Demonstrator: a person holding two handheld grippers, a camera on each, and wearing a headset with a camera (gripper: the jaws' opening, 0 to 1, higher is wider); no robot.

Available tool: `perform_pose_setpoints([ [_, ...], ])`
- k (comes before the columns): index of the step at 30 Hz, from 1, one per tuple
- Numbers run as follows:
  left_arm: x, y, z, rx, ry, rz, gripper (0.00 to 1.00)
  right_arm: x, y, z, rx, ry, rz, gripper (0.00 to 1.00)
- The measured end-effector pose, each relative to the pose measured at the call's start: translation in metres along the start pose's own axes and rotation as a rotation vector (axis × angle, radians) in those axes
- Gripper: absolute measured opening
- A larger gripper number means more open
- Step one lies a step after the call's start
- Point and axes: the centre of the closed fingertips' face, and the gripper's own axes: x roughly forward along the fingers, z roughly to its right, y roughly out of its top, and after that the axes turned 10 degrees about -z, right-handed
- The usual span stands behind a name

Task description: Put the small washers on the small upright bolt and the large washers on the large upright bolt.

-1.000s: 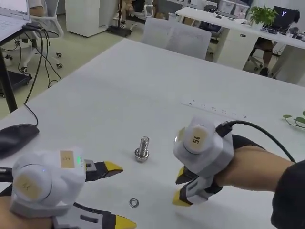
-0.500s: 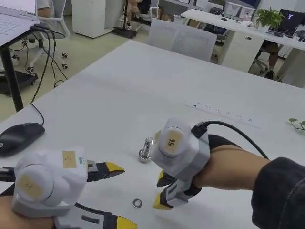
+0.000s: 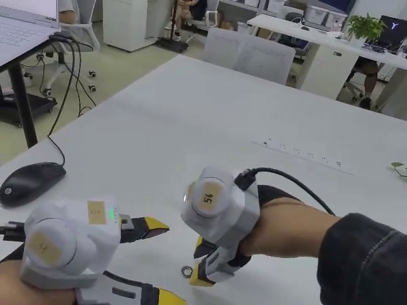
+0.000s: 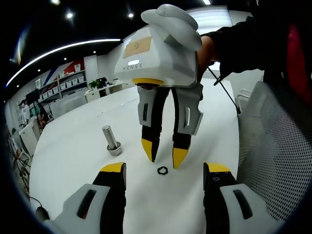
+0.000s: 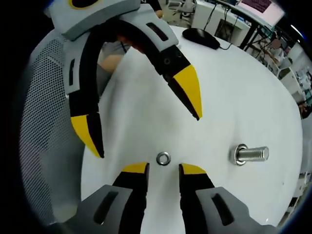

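A small metal washer [image 3: 186,272] lies flat on the white table [image 3: 191,121]. My right gripper [image 3: 202,274] points down at it, open, its yellow fingertips just to the washer's right. In the right gripper view the washer [image 5: 163,158] sits just ahead of the gap of the right gripper [image 5: 164,168]. A silver bolt [image 4: 111,140] stands upright with a washer at its base, also seen as the bolt [image 5: 248,154] to the side. My left gripper [image 3: 162,259] is wide open at the lower left, holding nothing, facing the right gripper [image 4: 165,152] and the washer [image 4: 162,170].
A black mouse [image 3: 28,183] with its cable lies at the table's left edge. A white power strip [image 3: 305,154] lies farther back. A mesh chair [image 3: 251,54] stands beyond the far edge, with desks behind it.
My right gripper has moved left and down towards the washer and now hides the bolt in the head view. The left gripper has stayed put, wide open.
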Motion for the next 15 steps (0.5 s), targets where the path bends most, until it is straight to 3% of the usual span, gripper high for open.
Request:
perform_pose_setpoints([
  [15,0.0006,0.0001,0.0005,-0.008,0.001,0.006,0.63,0.0076,0.0024,-0.0039,-0.033,0.015,-0.018,0.23],
])
